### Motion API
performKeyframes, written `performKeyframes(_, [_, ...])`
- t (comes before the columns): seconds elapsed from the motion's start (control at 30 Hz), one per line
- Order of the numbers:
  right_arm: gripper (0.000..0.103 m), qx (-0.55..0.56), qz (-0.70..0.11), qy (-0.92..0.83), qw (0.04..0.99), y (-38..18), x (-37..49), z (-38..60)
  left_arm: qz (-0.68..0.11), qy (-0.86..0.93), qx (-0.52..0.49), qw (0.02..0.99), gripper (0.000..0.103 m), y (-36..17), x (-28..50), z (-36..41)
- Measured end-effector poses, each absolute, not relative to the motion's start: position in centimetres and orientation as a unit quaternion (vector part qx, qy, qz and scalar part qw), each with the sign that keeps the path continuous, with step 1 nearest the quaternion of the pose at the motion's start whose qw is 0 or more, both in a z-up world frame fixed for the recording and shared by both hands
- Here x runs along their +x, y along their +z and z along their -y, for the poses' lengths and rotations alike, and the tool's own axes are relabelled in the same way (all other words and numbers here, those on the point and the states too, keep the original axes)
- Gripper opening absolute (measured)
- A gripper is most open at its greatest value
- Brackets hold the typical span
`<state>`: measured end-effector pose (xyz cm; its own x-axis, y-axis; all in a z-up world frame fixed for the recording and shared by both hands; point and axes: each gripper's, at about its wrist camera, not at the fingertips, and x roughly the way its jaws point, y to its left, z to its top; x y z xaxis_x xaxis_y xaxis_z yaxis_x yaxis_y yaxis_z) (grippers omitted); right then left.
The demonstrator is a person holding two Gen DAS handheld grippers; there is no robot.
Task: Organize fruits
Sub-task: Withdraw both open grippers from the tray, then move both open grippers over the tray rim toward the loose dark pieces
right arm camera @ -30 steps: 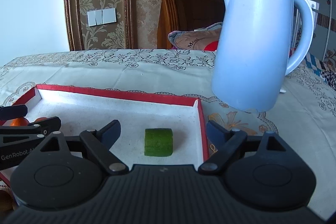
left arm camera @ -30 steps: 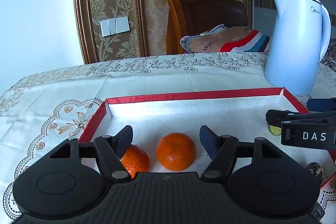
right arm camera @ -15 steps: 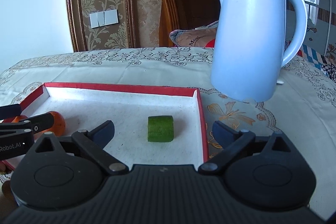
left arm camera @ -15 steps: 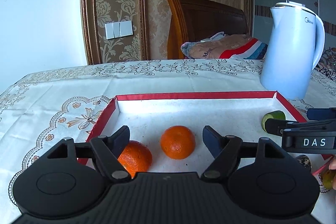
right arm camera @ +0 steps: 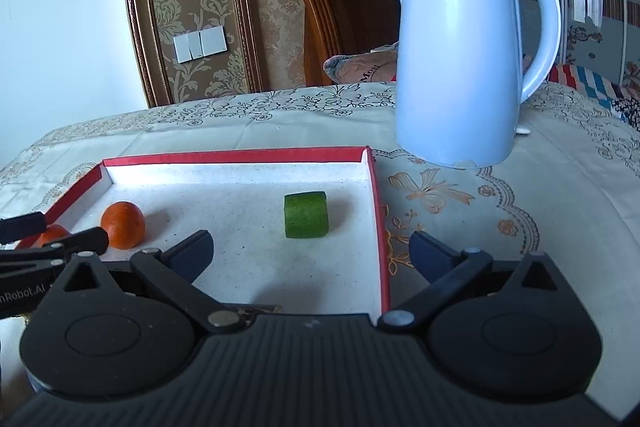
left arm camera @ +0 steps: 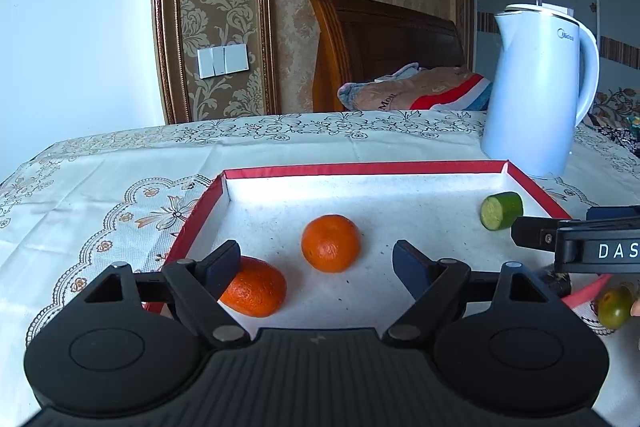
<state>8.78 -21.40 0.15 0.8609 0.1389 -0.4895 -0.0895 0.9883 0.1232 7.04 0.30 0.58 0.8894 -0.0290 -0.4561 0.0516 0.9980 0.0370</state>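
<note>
A red-rimmed tray [left arm camera: 360, 169] with a white floor holds two oranges and a cut green cucumber piece. One orange [left arm camera: 331, 243] lies just ahead of my left gripper [left arm camera: 317, 265]. The other orange [left arm camera: 260, 293] sits beside its left finger, partly hidden. The left jaws are opening and no pad touches fruit. My right gripper [right arm camera: 312, 247] faces the cucumber piece [right arm camera: 306, 215] near the tray's right wall [right arm camera: 378, 227]. Its jaws are opening wide, with the piece lying free ahead of them.
A pale blue kettle [right arm camera: 460, 59] stands on the patterned tablecloth [right arm camera: 500, 227] behind the tray's right corner. A small green-yellow fruit [left arm camera: 614, 307] and a dark object [left arm camera: 558, 281] lie outside the tray at the near right. A wooden chair [left arm camera: 380, 39] stands beyond the table.
Both grippers have drawn back from the tray and their jaws have spread wider. The oranges and the cucumber piece stay where they lay.
</note>
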Motion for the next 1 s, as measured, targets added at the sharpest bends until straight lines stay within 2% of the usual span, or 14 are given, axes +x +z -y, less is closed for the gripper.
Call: performKeyframes(1.0, [0.103, 0.034, -0.252, 0.111, 0.961, -0.8, 2.4, 21.2, -0.251, -0.035, -0.021, 0.967, 0.084, 0.4, 2.9, -2.4])
